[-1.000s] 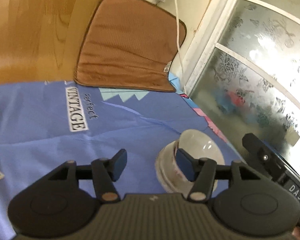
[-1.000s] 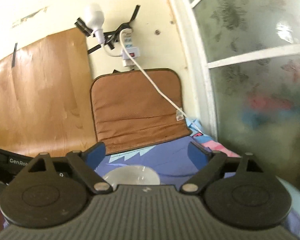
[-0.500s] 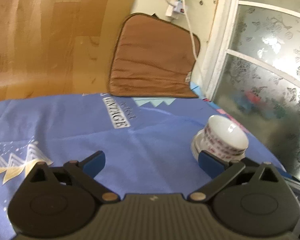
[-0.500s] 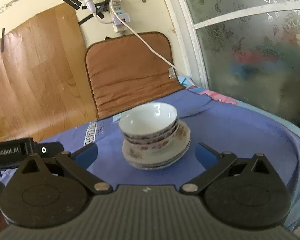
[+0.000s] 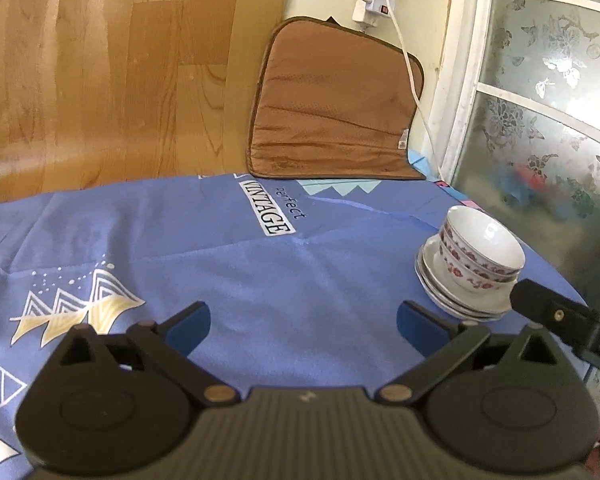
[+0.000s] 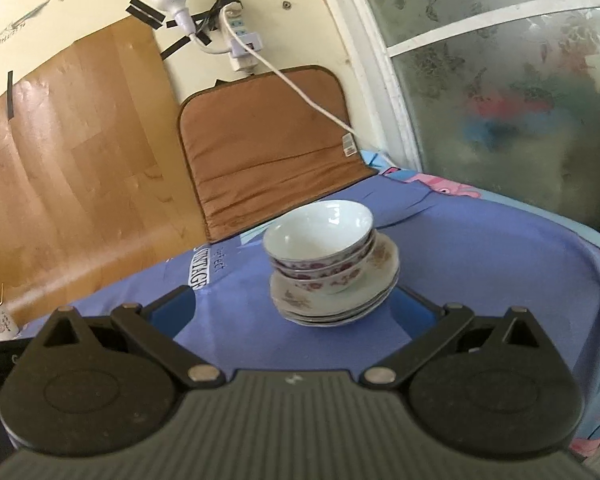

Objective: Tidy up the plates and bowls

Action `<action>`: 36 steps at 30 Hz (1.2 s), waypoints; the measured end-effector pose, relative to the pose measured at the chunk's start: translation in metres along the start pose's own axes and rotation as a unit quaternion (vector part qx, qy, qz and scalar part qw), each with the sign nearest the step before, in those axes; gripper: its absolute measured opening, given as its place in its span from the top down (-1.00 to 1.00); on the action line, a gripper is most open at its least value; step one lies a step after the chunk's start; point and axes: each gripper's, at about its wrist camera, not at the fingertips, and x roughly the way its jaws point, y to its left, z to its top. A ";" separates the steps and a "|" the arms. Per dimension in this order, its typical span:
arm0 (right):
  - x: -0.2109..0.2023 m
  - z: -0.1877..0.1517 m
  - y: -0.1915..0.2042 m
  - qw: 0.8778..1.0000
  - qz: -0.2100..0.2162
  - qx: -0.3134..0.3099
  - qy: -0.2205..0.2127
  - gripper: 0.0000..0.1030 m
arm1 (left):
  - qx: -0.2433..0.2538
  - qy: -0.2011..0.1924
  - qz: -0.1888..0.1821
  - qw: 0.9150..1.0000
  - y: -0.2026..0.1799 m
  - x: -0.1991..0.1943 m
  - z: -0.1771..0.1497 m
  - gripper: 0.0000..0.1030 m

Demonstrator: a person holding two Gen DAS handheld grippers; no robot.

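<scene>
Change: I've just opened both tongs – left tongs (image 5: 302, 326) and right tongs (image 6: 294, 310) wide, empty, backed off.
Stack: bowls (image 6: 320, 248) nested on plates (image 6: 332, 304), at 12 o'clock – looks organized.

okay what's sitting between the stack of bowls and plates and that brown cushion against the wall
Nothing: between the stack and the brown cushion there is only bare blue cloth, seen in both wrist views.

Left tongs (image 5: 302, 326) and right tongs (image 6: 294, 310): each has blue pads on black linkage arms, brass-coloured pivot pins behind them, two round black housings, and a ribbed grey body nearest the hand.
</scene>
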 end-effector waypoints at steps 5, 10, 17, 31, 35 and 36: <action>-0.004 -0.002 0.005 1.000 0.005 -0.017 -0.014 -1.00 | 0.005 0.012 0.000 1.000 -0.002 0.002 -0.002 -1.00; -0.003 -0.003 0.005 1.000 0.010 -0.021 -0.014 -1.00 | 0.005 0.018 0.007 1.000 -0.002 0.003 -0.003 -1.00; 0.001 -0.004 0.003 1.000 0.011 -0.014 -0.006 -1.00 | 0.011 0.028 0.020 0.999 -0.003 0.007 -0.002 -1.00; 0.002 -0.005 0.002 1.000 0.013 -0.007 -0.005 -1.00 | 0.031 0.031 0.037 0.998 -0.005 0.008 -0.005 -1.00; 0.001 -0.005 0.002 1.000 0.013 -0.007 -0.005 -1.00 | 0.033 0.026 0.042 0.998 -0.004 0.007 -0.004 -1.00; 0.001 -0.005 0.002 1.000 0.014 -0.007 -0.005 -1.00 | 0.034 0.026 0.044 0.998 -0.004 0.007 -0.005 -1.00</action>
